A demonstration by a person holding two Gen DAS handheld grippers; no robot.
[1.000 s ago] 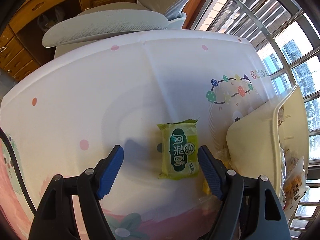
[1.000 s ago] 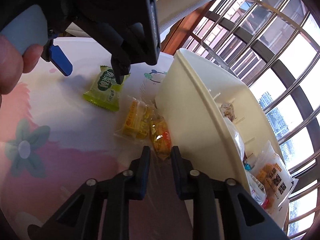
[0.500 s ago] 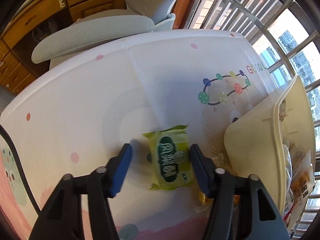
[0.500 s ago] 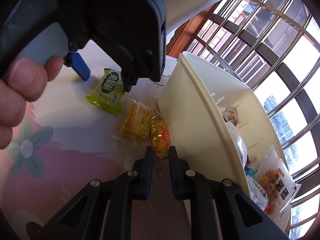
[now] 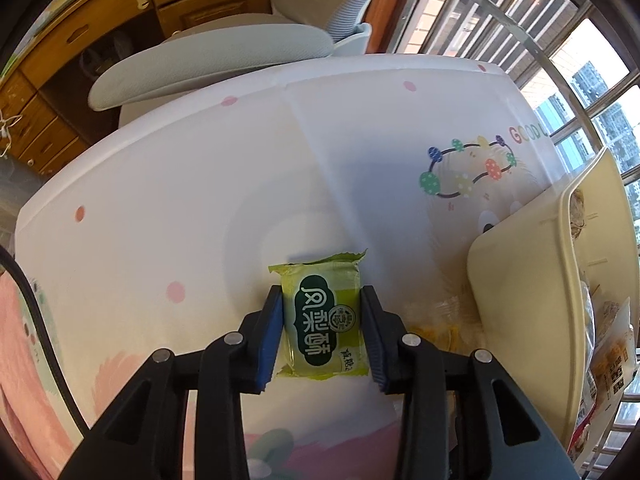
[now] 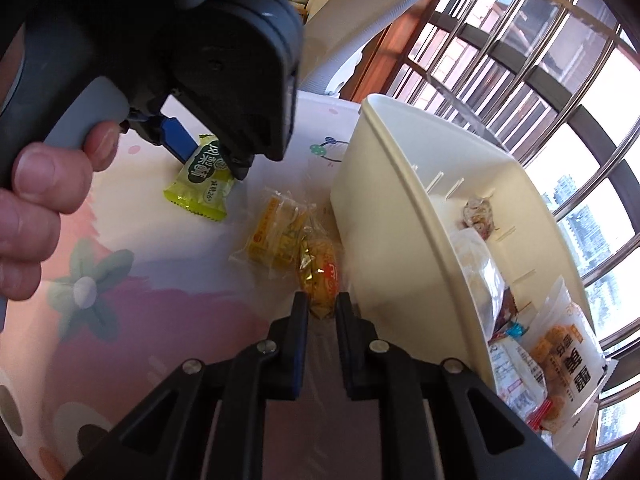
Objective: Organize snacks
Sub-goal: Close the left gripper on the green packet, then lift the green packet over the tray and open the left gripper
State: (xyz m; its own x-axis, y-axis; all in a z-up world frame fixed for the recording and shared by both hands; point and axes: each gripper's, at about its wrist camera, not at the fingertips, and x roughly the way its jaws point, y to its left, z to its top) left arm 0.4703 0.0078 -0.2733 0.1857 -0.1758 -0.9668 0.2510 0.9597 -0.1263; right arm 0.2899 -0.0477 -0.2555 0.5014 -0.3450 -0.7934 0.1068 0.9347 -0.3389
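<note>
As both grippers are pinching soft wrappers, slips are threatening.
The left gripper (image 5: 322, 320) is closing on the green pack (image 5: 323, 322); the right gripper (image 6: 322, 310), clamping the orange pack's (image 6: 322, 276) tail, is risking a tear.

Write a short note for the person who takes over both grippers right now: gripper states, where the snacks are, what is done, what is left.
Left gripper: jaws closing around the green snack pack, which lies on the table mat.
Right gripper: shut on the end of the orange wrapped snack beside the cream bin.
Yellow snack pack lies loose on the mat.
Done: several packs already in the bin.
Left: bin these three.
</note>
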